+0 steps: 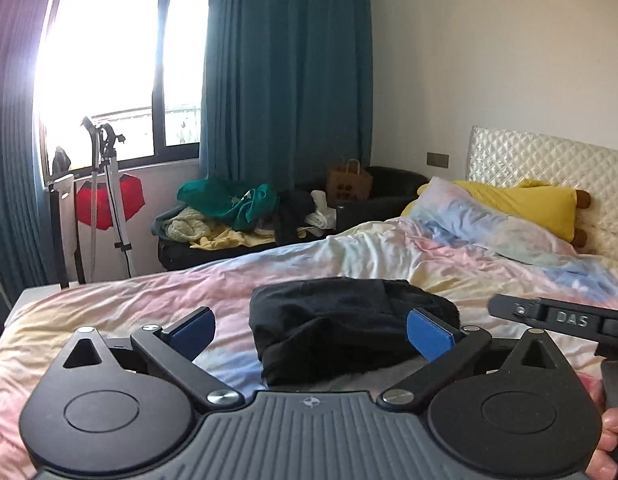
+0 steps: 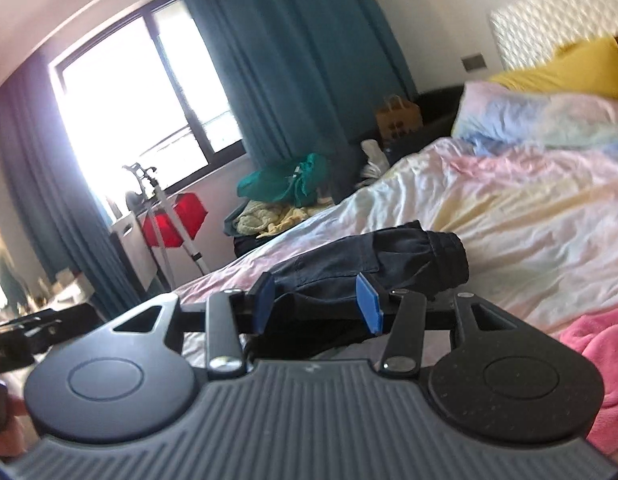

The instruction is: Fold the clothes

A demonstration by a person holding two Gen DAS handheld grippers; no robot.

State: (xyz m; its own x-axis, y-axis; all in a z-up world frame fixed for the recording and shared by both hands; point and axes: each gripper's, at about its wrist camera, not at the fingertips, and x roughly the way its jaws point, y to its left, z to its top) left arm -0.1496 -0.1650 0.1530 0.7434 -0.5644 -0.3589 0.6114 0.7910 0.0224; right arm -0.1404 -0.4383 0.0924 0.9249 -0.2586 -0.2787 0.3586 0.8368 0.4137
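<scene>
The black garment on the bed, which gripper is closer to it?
Right. The right gripper has open jaws reaching over the black garment's near edge; the left gripper, jaws wide open, sits slightly back from it.

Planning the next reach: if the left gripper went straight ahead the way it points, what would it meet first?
Probably the folded black garment on the bed, right between the open left gripper fingers.

One black garment, two pillows
</scene>
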